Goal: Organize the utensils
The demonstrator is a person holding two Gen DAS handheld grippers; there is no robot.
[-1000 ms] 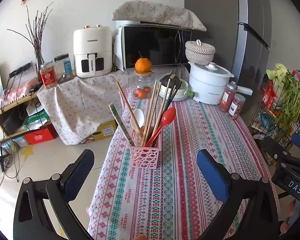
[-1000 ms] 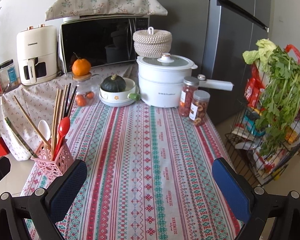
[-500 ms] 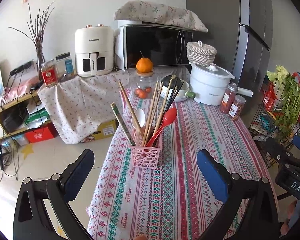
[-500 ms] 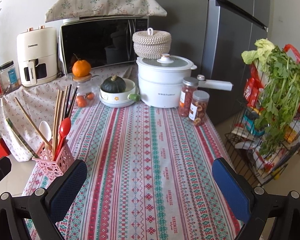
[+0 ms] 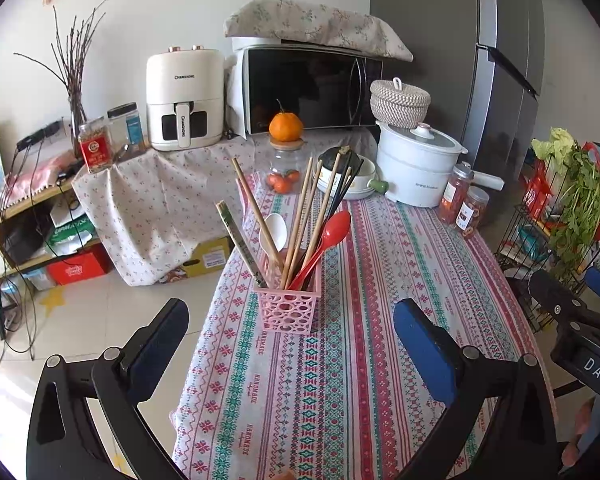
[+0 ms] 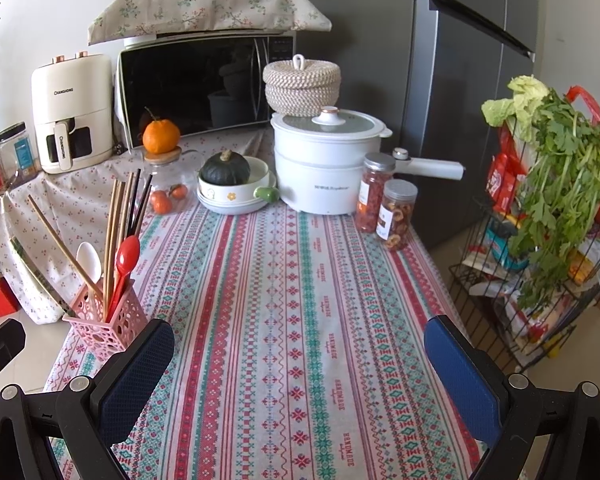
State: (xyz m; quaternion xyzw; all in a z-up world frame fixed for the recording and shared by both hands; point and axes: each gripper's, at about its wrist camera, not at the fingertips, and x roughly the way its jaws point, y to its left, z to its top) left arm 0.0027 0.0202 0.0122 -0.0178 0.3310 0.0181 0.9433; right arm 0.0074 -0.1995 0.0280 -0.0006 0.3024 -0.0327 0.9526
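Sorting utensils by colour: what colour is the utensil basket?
Pink, with lattice cut-outs: the utensil basket shows best in the left wrist view.

Your tabletop [image 6: 300, 320] wears a striped patterned cloth. On it, at about 9 o'clock in the right wrist view, stands the pink utensil basket [image 6: 108, 330]. Toward 12 o'clock sit the white pot [image 6: 324, 172], a bowl with a squash [image 6: 236, 196], a glass jar [image 6: 166, 192], and two snack jars [image 6: 384, 208].
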